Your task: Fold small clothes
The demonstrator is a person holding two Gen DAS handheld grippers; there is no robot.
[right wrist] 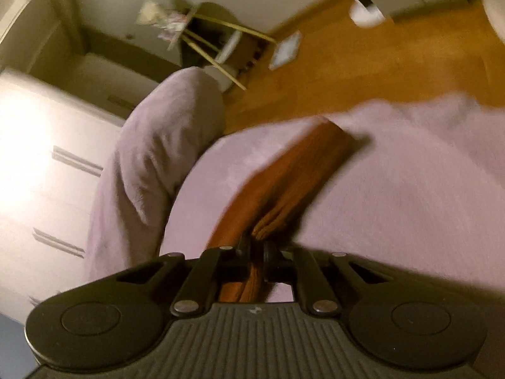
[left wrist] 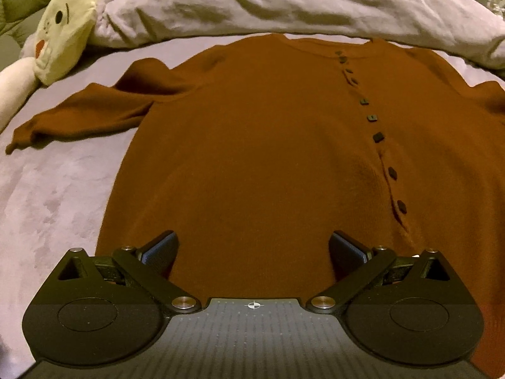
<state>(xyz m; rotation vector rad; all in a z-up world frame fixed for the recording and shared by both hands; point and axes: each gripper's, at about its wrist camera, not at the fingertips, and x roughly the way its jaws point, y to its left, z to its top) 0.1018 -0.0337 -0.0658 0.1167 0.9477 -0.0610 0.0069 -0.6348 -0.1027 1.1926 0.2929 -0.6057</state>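
The left hand-held gripper fills the near edge of its view with its jaws spread wide and nothing between them, hovering just above the lower hem of a rust-brown cardigan. The cardigan lies spread front-up on a bed covered in a lilac sheet, its row of dark buttons running away from the gripper and a little to its right, one sleeve stretched out flat to the gripper's left. Beyond the collar a rumpled duvet is heaped, and a cream plush toy rests far off to the left. In the blurred right wrist view, the right hand-held gripper has its jaws closed tight on a bunched strip of the same brown knit, apparently the other sleeve, which trails forward from the jaws across the sheet. The knit looks soft, light and limp, so it should drape and sag from any single hold and drag rather than slide cleanly on the fuzzy sheet; the buttoned front may gape if pulled sideways. A sleeve is probably best taken near the cuff and carried across the chest, and the body by the hem corners, pinching both layers together so that the back does not lag behind.
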